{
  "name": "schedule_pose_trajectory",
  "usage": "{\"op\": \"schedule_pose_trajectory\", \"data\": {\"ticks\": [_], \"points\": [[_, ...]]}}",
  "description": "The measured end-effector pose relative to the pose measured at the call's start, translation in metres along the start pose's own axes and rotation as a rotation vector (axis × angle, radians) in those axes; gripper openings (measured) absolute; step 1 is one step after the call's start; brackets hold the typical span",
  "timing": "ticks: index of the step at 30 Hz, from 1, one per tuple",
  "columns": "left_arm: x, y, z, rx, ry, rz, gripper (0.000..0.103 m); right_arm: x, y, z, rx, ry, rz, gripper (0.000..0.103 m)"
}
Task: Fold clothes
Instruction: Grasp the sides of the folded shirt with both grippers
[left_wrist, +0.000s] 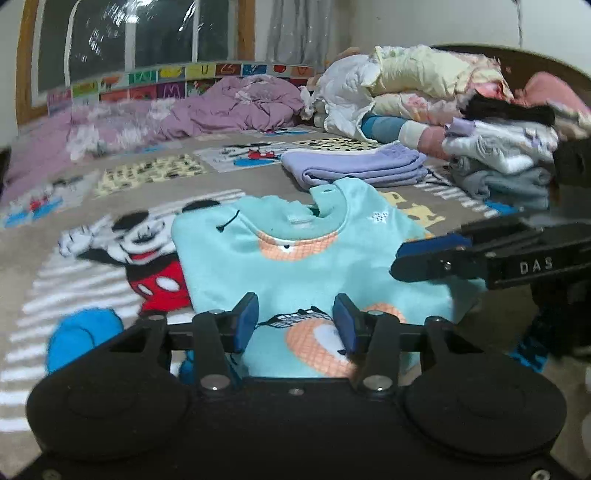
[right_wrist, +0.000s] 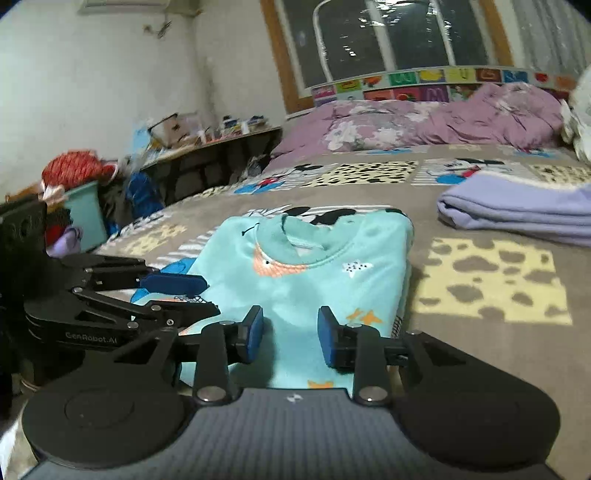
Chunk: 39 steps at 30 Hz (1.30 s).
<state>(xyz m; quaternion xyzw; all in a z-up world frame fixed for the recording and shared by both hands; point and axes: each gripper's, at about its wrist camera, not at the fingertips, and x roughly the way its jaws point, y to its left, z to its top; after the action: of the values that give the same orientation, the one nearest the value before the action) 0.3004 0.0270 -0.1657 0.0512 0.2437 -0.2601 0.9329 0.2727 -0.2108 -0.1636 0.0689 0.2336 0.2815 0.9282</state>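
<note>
A turquoise top (left_wrist: 306, 258) lies folded flat on the bed (left_wrist: 122, 221), collar pointing away from both cameras, its front printed with orange netted shapes and small stars. It rests on a grey cartoon-mouse blanket (right_wrist: 480, 280) patterned with yellow spotted squares. The left tongs (left_wrist: 295, 319) hover just over the near edge of the top, their blue pads (left_wrist: 246, 321) standing apart with cloth showing in the gap and nothing between them. The right tongs (right_wrist: 291, 334) sit likewise above the near part of the same garment, pads spread and gripping nothing. In the left wrist view the right tongs come in from the right side, low over the top's right edge; in the right wrist view the left tongs reach in from the left, their tips at the top's left edge, though whether either set touches the fabric cannot be told. Beyond the top, and apart from it, a folded lilac garment (left_wrist: 354, 166) lies on the blanket. Further right a stack of folded clothes (left_wrist: 506, 166) in grey, white and pale blue stands by a heap of quilts (left_wrist: 413, 85). A crumpled purple duvet (right_wrist: 424, 118) stretches along the far side of the bed under a window (right_wrist: 388, 33), with a strip of coloured picture tiles (right_wrist: 436, 83) along its sill. Off the bed's left side a cluttered worktop (right_wrist: 207, 140) stands against the wall.
</note>
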Motion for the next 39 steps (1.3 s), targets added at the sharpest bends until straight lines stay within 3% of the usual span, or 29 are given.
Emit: {"op": "schedule_pose_trajectory", "data": {"ticks": [8, 12, 14, 16, 18, 24, 28, 31, 35, 39], "points": [[-0.01, -0.004, -0.004, -0.022, -0.024, -0.012, 0.049, 0.002, -0.004, 0.002, 0.073, 0.03, -0.011, 0.031], [-0.034, -0.013, 0.009, 0.001, -0.1, 0.058, 0.049, -0.02, 0.018, 0.011, 0.016, -0.047, -0.045, 0.035], [-0.035, -0.013, 0.018, 0.022, -0.124, 0.072, 0.049, -0.021, 0.023, 0.019, -0.026, -0.043, -0.054, 0.035], [-0.032, -0.008, 0.027, 0.011, -0.139, 0.062, 0.049, -0.015, 0.021, 0.032, -0.062, -0.04, -0.072, 0.038], [-0.026, -0.003, 0.036, 0.015, -0.147, 0.058, 0.049, -0.007, 0.017, 0.044, -0.09, -0.041, -0.088, 0.049], [0.014, 0.023, 0.037, -0.021, -0.08, 0.015, 0.05, 0.036, -0.008, 0.06, -0.146, 0.015, -0.091, 0.049], [0.029, 0.023, 0.026, -0.009, -0.008, -0.01, 0.052, 0.055, -0.032, 0.046, -0.042, 0.07, -0.066, 0.049], [0.034, 0.018, 0.025, 0.011, 0.029, 0.017, 0.052, 0.055, -0.042, 0.038, 0.017, 0.046, -0.05, 0.046], [0.014, 0.023, 0.029, -0.07, -0.026, 0.015, 0.053, 0.057, -0.037, 0.042, 0.0, 0.076, -0.056, 0.046], [-0.01, 0.03, 0.033, -0.166, -0.082, 0.024, 0.056, 0.022, -0.031, 0.049, 0.053, 0.006, -0.087, 0.048]]}}
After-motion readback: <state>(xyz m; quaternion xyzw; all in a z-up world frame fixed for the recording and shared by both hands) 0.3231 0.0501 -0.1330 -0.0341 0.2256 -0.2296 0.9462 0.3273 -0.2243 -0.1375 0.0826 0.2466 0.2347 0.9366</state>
